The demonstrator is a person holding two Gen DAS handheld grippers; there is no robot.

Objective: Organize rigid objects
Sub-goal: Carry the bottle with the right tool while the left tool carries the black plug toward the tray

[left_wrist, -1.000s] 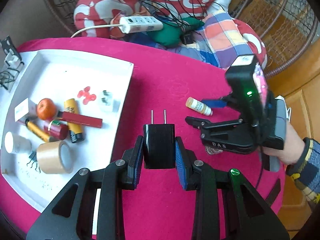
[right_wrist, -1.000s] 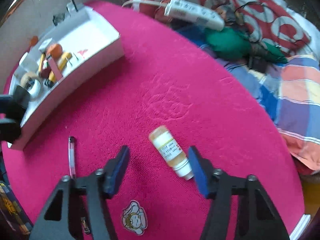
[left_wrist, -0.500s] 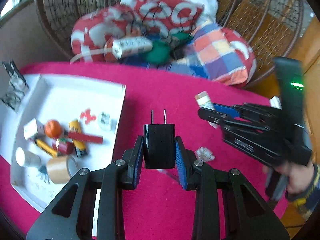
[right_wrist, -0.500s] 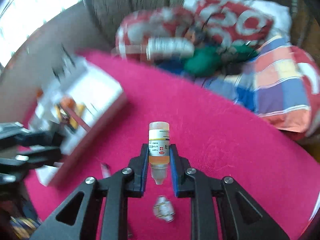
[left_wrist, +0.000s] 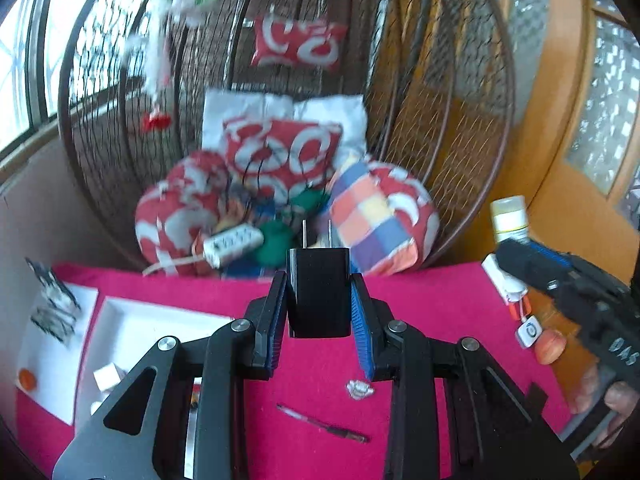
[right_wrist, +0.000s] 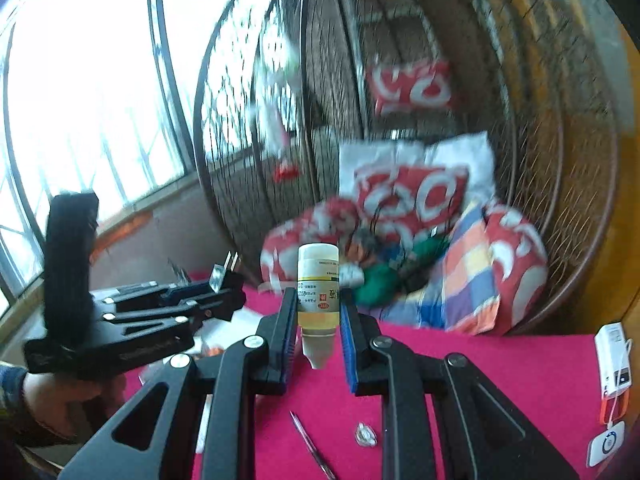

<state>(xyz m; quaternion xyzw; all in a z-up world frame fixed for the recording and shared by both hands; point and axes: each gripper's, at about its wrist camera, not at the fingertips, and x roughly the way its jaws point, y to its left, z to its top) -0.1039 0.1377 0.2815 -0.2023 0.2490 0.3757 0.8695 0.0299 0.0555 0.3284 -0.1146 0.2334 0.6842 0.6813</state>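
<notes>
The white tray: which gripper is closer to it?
Left. The left gripper, holding a black plug, hangs just above the white tray's near corner. The right gripper, holding a small bottle, is farther off, over open red cloth.

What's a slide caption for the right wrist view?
Right tool grips a small bottle above the pink table; left tool holds a black plug.

A: Left gripper (left_wrist: 319,336), finish?
B: Black angular arms, blue ribbed pads, silver round screws.
A: Right gripper (right_wrist: 319,334)?
B: Same build (pale lettering on its side in the left view). Dark plaid sleeve (right_wrist: 6,380) at the wrist.
</notes>
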